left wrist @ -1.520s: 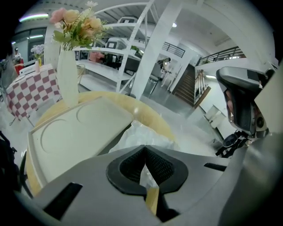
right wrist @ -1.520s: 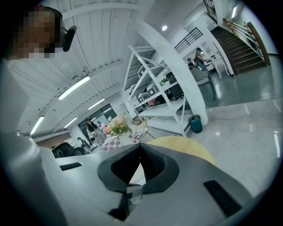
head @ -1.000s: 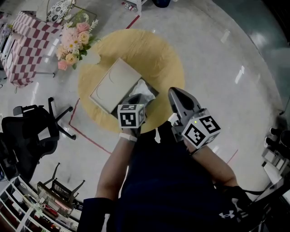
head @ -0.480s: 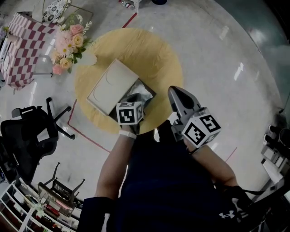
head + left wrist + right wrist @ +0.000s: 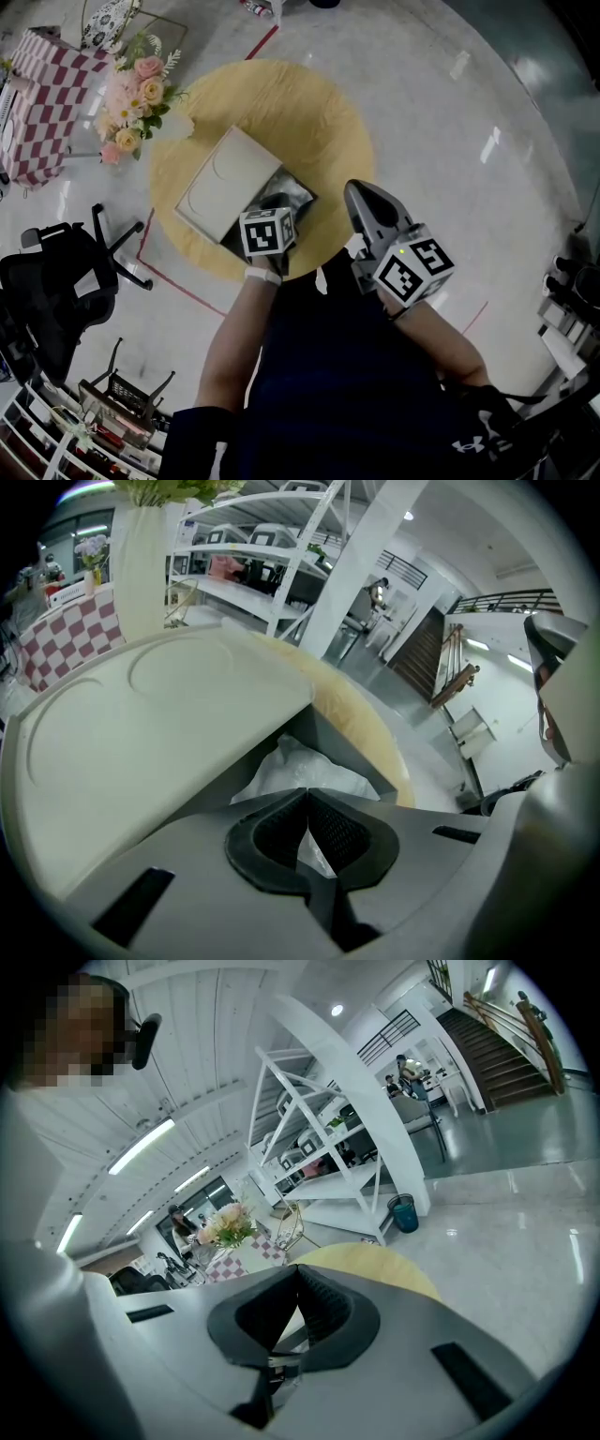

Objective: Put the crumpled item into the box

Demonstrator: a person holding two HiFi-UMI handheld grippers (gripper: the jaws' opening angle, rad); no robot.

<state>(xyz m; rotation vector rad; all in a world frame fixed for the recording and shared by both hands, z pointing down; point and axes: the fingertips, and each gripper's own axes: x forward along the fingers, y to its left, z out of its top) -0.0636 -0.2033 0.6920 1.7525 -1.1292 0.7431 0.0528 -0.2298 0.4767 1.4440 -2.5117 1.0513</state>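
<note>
A box stands on a round yellow table (image 5: 314, 122), its cream lid (image 5: 220, 178) (image 5: 141, 724) slid aside over a dark opening. The white crumpled item (image 5: 294, 194) (image 5: 300, 761) lies inside the opening against the grey box wall (image 5: 328, 733). My left gripper (image 5: 275, 202) (image 5: 307, 799) reaches down into the opening. Its jaws are shut, with a white fold of the item showing between the pads. My right gripper (image 5: 360, 191) (image 5: 298, 1274) hovers over the table's near edge, to the right of the box. It is shut, with nothing in it.
A bunch of flowers (image 5: 131, 98) stands at the table's left edge, beside a red checked cloth (image 5: 42, 94). A black office chair (image 5: 56, 281) and shelves (image 5: 56, 427) stand at lower left. Red tape lines (image 5: 183, 286) mark the floor.
My left gripper has edged forward and down into the box opening. Less of the white item shows above the rim now. The right gripper has held its place.
</note>
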